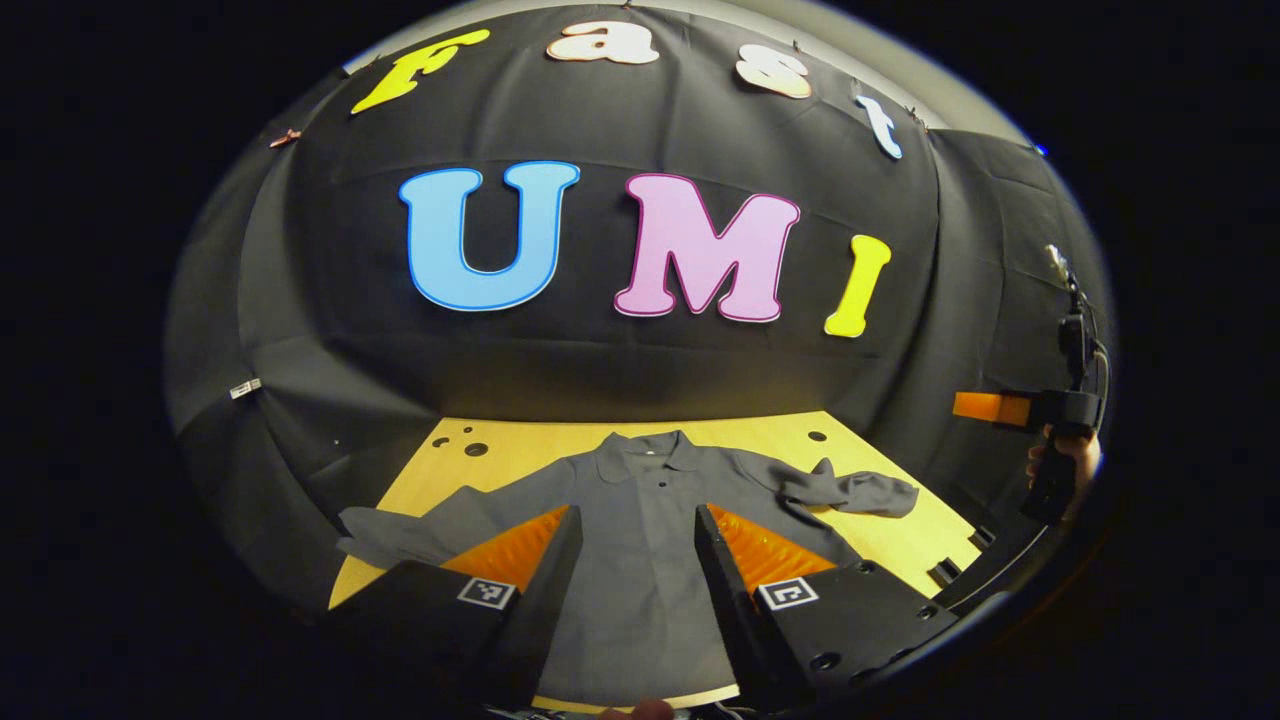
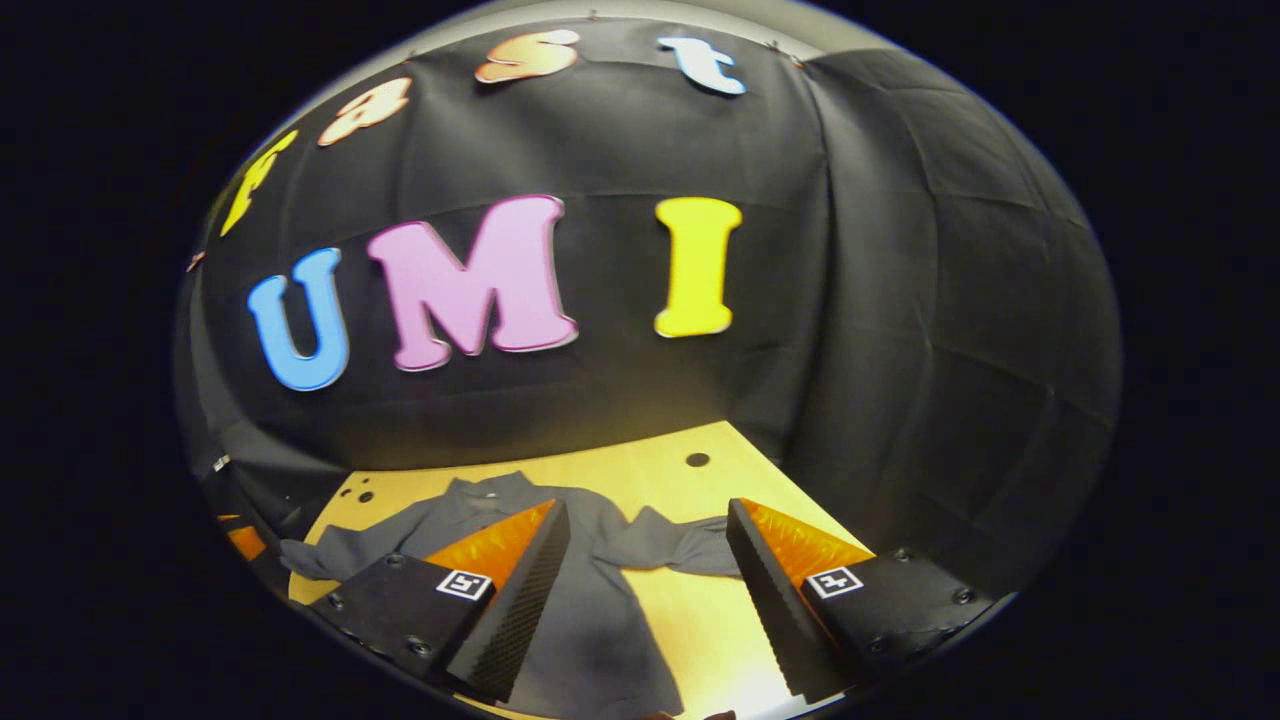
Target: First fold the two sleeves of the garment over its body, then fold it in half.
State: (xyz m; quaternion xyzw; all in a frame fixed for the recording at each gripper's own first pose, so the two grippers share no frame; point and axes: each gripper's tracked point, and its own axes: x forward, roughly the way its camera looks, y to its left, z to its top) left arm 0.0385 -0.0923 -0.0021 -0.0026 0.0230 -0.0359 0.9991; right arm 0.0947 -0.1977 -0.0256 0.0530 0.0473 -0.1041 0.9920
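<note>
My left gripper (image 1: 637, 545) is wide open and holds nothing, low in the left gripper view. Between its fingers lies the grey shirt (image 1: 640, 530), flat on the yellow table (image 1: 520, 445), collar at the far end. That view also shows my right gripper (image 1: 1060, 410), held by a hand (image 1: 1065, 455) at the right edge. My right gripper (image 2: 648, 555) is open too. Its view shows the right sleeve (image 2: 670, 548) bunched on the table (image 2: 700, 620) between its fingers.

Grey collared garment (image 1: 640, 520) flat on table, sleeves spread
</note>
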